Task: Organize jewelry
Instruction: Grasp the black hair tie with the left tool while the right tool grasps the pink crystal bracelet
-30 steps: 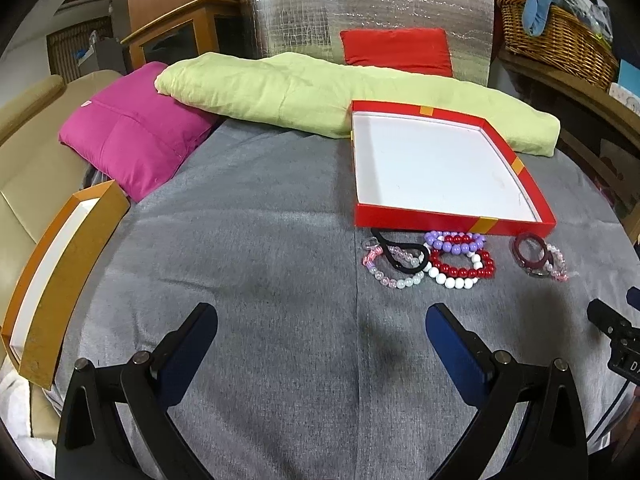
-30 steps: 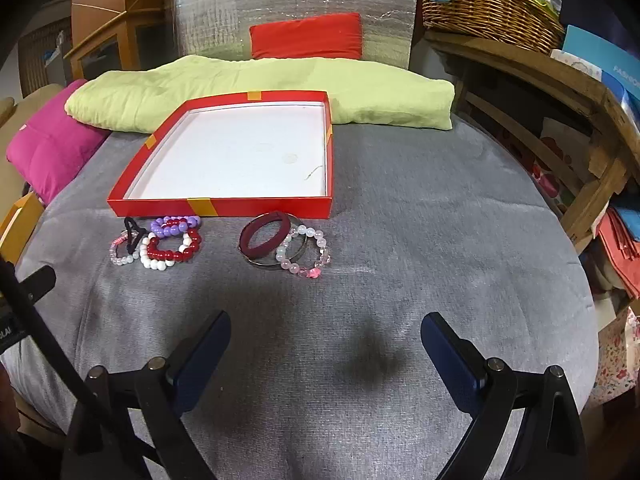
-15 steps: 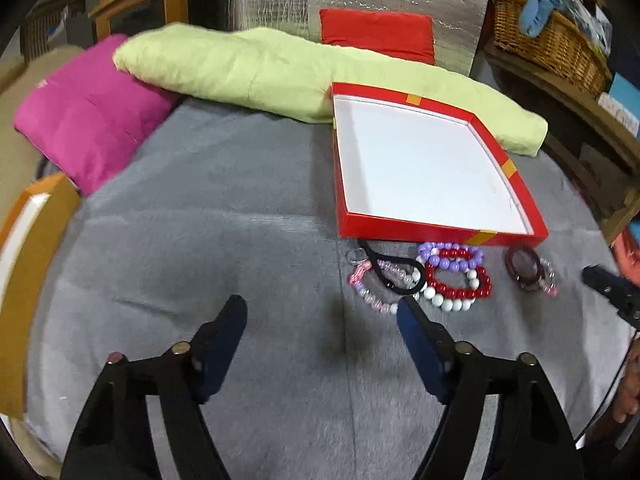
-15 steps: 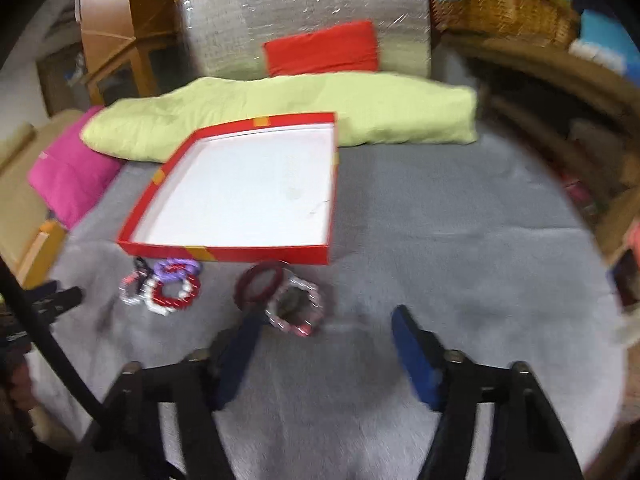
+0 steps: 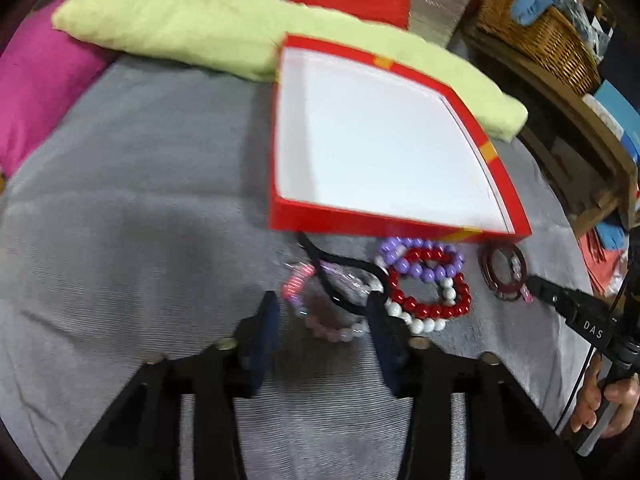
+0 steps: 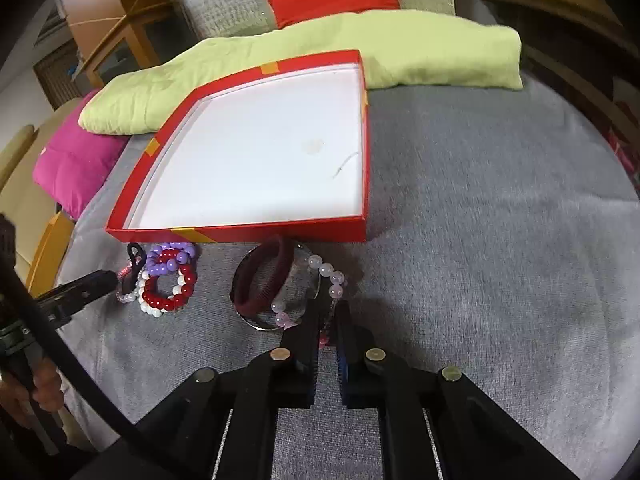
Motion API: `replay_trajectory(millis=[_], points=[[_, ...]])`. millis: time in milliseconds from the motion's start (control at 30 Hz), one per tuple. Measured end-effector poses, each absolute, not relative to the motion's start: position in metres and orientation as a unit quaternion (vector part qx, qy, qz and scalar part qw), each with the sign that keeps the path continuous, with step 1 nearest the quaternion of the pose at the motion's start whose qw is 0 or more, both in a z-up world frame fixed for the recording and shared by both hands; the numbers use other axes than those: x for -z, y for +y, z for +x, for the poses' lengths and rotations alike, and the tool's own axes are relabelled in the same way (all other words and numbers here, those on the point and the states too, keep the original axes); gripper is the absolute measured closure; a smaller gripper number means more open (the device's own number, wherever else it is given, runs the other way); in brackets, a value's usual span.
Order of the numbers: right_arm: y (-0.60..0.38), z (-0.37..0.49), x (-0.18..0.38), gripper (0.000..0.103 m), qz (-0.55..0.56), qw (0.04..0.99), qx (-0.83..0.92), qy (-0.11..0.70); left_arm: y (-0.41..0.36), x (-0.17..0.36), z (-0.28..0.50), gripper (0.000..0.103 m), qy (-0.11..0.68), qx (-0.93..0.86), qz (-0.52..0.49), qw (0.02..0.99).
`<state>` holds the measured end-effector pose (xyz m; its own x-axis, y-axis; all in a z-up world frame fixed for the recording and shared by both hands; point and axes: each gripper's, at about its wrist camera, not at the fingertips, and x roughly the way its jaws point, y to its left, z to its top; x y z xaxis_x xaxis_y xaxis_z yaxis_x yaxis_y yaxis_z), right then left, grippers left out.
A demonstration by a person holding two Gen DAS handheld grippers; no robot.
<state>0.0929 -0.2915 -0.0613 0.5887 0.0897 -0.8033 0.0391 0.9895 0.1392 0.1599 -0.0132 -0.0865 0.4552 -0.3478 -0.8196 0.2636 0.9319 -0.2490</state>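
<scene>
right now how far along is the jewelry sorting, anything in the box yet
Nothing done yet: the red box holds no jewelry. In hand: the right gripper has shut on the pale pink bead bracelet; the left gripper is closing around the pink bracelet. Left: the red bead bracelet, purple bracelet, maroon bangle and the rest.

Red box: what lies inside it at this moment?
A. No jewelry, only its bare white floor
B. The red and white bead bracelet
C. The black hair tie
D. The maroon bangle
A. The red box shows only a bare white floor, while the maroon bangle, the red and white bead bracelet and the black hair tie all lie on the grey cloth in front of it.
</scene>
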Motion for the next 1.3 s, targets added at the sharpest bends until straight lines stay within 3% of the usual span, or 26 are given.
replay_trajectory(millis=[67,133,233,467,533,600,667,700,833,1000,1300], points=[[-0.291,0.093,0.060,0.101,0.071,0.891,-0.019,0.448,-0.017,0.087,0.158,0.068,0.484,0.182,-0.033,0.855],[-0.291,0.091,0.058,0.101,0.073,0.892,-0.024,0.445,-0.022,0.087,0.155,0.085,0.485,0.200,-0.028,0.851],[-0.290,0.089,0.054,0.101,0.084,0.894,-0.036,0.439,-0.027,0.089,0.153,0.092,0.488,0.215,-0.019,0.846],[-0.297,0.089,0.049,0.100,0.100,0.892,-0.033,0.440,-0.023,0.084,0.140,0.094,0.485,0.229,-0.016,0.844],[-0.302,0.090,0.051,0.096,0.112,0.886,-0.032,0.449,-0.020,0.083,0.137,0.094,0.483,0.233,-0.015,0.844],[-0.304,0.092,0.053,0.076,0.116,0.885,-0.021,0.450,-0.015,0.082,0.136,0.094,0.482,0.229,-0.017,0.845],[-0.303,0.092,0.054,0.062,0.111,0.887,-0.018,0.447,-0.011,0.081,0.136,0.094,0.480,0.223,-0.016,0.848],[-0.301,0.092,0.054,0.062,0.106,0.890,-0.016,0.443,-0.007,0.080,0.135,0.094,0.479,0.222,-0.017,0.849],[-0.298,0.098,0.062,0.063,0.100,0.886,-0.012,0.453,-0.004,0.081,0.139,0.094,0.485,0.214,-0.018,0.848],[-0.292,0.100,0.063,0.095,0.096,0.884,-0.031,0.456,-0.002,0.088,0.145,0.091,0.500,0.220,-0.039,0.837],[-0.291,0.076,0.034,0.095,0.095,0.904,-0.058,0.412,0.000,0.087,0.142,0.096,0.501,0.237,-0.066,0.830]])
